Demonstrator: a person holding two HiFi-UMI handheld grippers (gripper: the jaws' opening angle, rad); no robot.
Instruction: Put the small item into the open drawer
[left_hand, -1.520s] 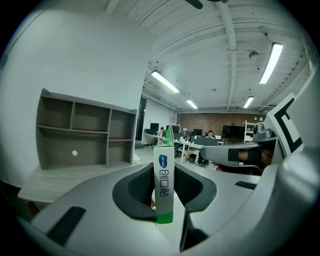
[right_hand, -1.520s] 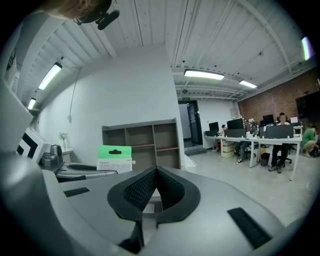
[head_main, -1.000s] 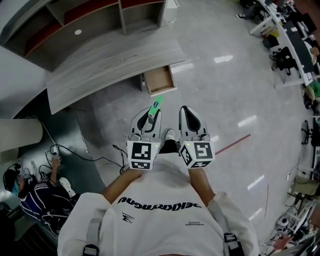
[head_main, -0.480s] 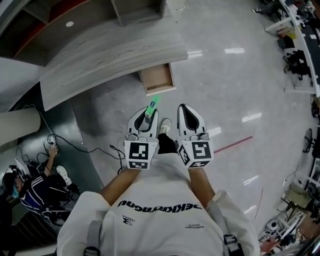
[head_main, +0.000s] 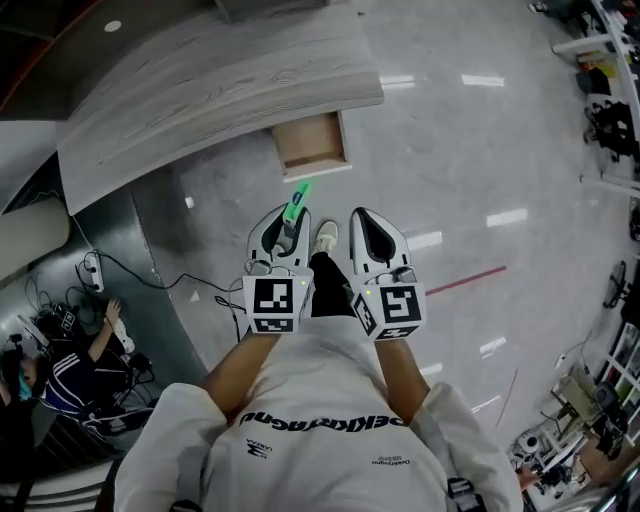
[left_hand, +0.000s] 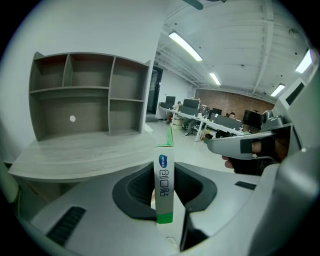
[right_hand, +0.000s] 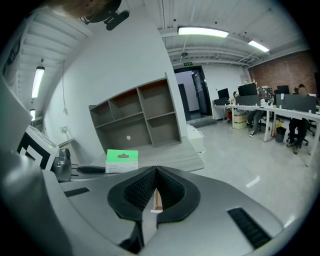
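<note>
A small green and white box (head_main: 297, 198) stands on edge between the jaws of my left gripper (head_main: 290, 216), which is shut on it. In the left gripper view the box (left_hand: 163, 186) sticks up past the pads, its green end near the camera. The open wooden drawer (head_main: 312, 146) hangs under the front edge of the grey desk (head_main: 200, 90), just ahead of the box and a little right of it. My right gripper (head_main: 362, 216) is held beside the left one, shut with nothing in it. In the right gripper view its pads (right_hand: 145, 187) meet, and the box (right_hand: 122, 161) shows at the left.
A grey shelf unit (left_hand: 85, 95) stands on the desk. Cables (head_main: 150, 270) run over the floor at the left, near a seated person (head_main: 70, 370). A red line (head_main: 465, 280) marks the shiny floor to the right. Office desks (head_main: 610, 90) line the far right.
The person has stepped forward, so the desk and drawer have come closer and both grippers sit a little nearer the drawer. The left grip on the box and the right jaws are unchanged.
</note>
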